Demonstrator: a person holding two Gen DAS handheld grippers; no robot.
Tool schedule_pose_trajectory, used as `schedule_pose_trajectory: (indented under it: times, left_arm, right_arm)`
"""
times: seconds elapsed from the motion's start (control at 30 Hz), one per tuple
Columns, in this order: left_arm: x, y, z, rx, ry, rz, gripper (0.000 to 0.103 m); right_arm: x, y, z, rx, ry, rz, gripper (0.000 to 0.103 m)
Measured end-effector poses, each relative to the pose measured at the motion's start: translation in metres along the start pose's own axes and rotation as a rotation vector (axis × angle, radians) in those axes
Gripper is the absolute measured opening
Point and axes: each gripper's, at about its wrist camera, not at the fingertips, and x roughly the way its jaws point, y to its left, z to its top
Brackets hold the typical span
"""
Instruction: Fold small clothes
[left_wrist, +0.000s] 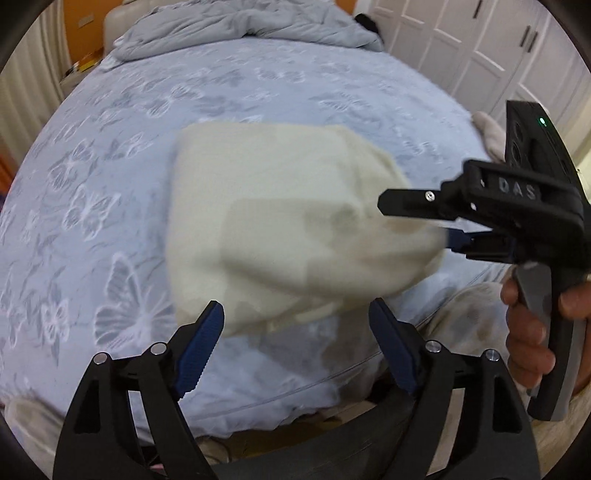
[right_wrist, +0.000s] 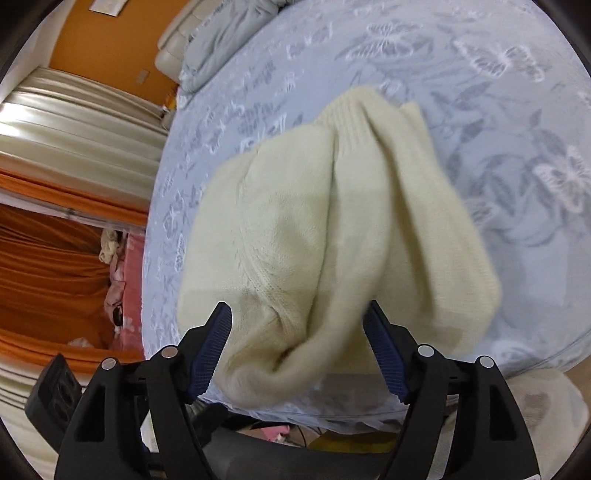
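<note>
lying cream knit garment (left_wrist: 280, 221) on butterfly bedspread (left_wrist: 110, 184), rumpled duvet (left_wrist: 240, 22) beyond.

garment (right_wrist: 295, 229): cream (ribbed hem) | bedsheet (left_wrist: 110, 184): pale blue, white butterflies | curtain (right_wrist: 44, 266): orange
</note>
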Motion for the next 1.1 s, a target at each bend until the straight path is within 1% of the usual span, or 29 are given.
schedule_pose_trajectory:
  times: [0.03,0.07,0.13,0.17,0.2,0.3,0.37,0.43,0.47,0.53,0.57,0.6,0.63,0.67,0.7,0.8,0.87,0.9,0.93,0.97,1.0,1.03,1.07,1.1]
  left_arm:
    - [0.002,0.003,-0.001,-0.003,0.01,0.009,0.078]
    - [0.003,0.004,-0.002,-0.004,0.017,0.018,0.078]
    - [0.006,0.006,-0.005,-0.001,0.028,0.043,0.078]
    - [0.007,0.005,-0.005,0.002,0.031,0.048,0.078]
    - [0.009,0.005,-0.006,0.007,0.035,0.058,0.078]
    - [0.014,0.005,-0.006,0.01,0.047,0.066,0.078]
    - [0.017,0.005,-0.007,0.005,0.054,0.066,0.078]
    - [0.019,0.005,-0.008,0.003,0.057,0.07,0.078]
    - [0.019,0.005,-0.009,0.006,0.059,0.074,0.078]
    - [0.02,0.004,-0.01,0.007,0.06,0.075,0.078]
    - [0.021,0.005,-0.011,0.006,0.063,0.075,0.078]
    - [0.022,0.006,-0.011,0.002,0.066,0.074,0.078]
    - [0.023,0.008,-0.011,-0.003,0.07,0.075,0.078]
    - [0.024,0.01,-0.011,-0.009,0.071,0.078,0.078]
    - [0.024,0.014,-0.011,-0.024,0.073,0.073,0.078]
    - [0.026,0.026,-0.01,-0.079,0.078,0.057,0.078]
    - [0.026,0.03,-0.011,-0.098,0.076,0.063,0.079]
    - [0.027,0.033,-0.011,-0.103,0.074,0.068,0.079]
    - [0.028,0.036,-0.011,-0.109,0.075,0.071,0.079]
    - [0.03,0.038,-0.011,-0.12,0.077,0.072,0.079]
    - [0.033,0.041,-0.011,-0.139,0.08,0.065,0.079]
    - [0.036,0.043,-0.01,-0.153,0.081,0.055,0.079]
    - [0.039,0.045,-0.01,-0.162,0.086,0.055,0.079]
    - [0.043,0.046,-0.009,-0.169,0.095,0.06,0.079]
  right_arm:
    - [0.002,0.003,0.001,-0.002,0.001,-0.034,0.072]
    - [0.0,0.005,0.002,-0.016,-0.021,-0.077,0.072]
    - [-0.011,0.013,0.004,-0.063,-0.096,-0.159,0.072]
    - [-0.018,0.017,0.005,-0.083,-0.129,-0.173,0.072]
    - [-0.021,0.019,0.008,-0.093,-0.142,-0.172,0.072]
    - [-0.018,0.027,0.018,-0.13,-0.11,-0.149,0.072]
    - [-0.003,0.031,0.024,-0.147,-0.065,-0.111,0.072]
    - [0.017,0.029,0.028,-0.129,-0.005,-0.076,0.072]
    - [0.027,0.028,0.029,-0.119,0.021,-0.078,0.072]
    - [0.053,0.023,0.031,-0.115,0.072,-0.109,0.073]
    - [0.059,0.022,0.031,-0.117,0.072,-0.113,0.074]
    - [0.061,0.023,0.031,-0.122,0.055,-0.106,0.072]
    - [0.061,0.027,0.032,-0.131,0.043,-0.087,0.05]
    - [0.06,0.029,0.036,-0.136,0.053,-0.046,0.016]
    - [0.055,0.033,0.041,-0.129,0.055,-0.008,0.016]
    - [0.001,0.064,0.055,-0.202,-0.075,0.106,0.015]
    - [-0.036,0.076,0.057,-0.257,-0.169,0.13,0.015]
    - [-0.042,0.069,0.059,-0.257,-0.191,0.115,0.015]
    - [-0.039,0.057,0.062,-0.238,-0.187,0.087,0.016]
    - [-0.027,0.037,0.065,-0.202,-0.151,0.033,0.017]
    - [-0.008,0.017,0.068,-0.162,-0.089,-0.015,0.018]
    - [0.016,-0.009,0.068,-0.102,0.001,-0.076,0.018]
    - [0.024,-0.023,0.064,-0.059,0.036,-0.087,0.02]
    - [0.021,-0.028,0.06,-0.035,0.021,-0.045,0.021]
